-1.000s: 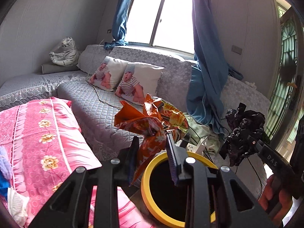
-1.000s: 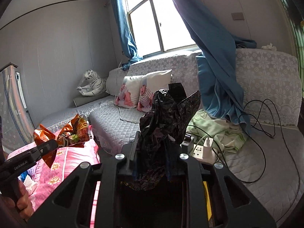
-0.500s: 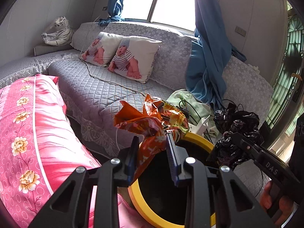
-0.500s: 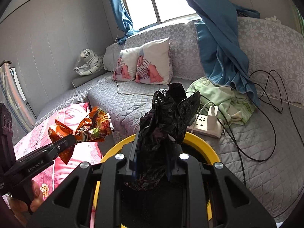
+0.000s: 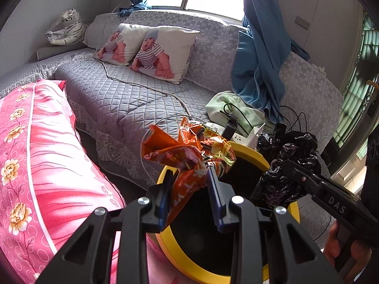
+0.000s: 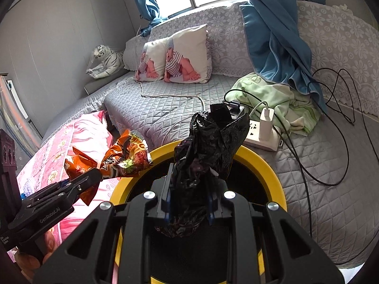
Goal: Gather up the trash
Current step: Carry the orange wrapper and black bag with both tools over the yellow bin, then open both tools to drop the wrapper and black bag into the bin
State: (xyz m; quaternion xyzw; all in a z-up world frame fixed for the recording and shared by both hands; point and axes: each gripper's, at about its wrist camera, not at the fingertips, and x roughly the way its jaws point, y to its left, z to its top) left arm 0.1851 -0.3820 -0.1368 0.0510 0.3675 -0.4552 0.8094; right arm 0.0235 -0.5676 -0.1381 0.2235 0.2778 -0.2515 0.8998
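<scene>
My left claw pinches a crumpled orange foil snack wrapper, my right claw grips a scrunched black plastic bag, both over the round yellow-rimmed black bin.

orange snack wrapper: crumpled, above yellow-rimmed bin, left side | black plastic bag: scrunched, above bin centre
</scene>
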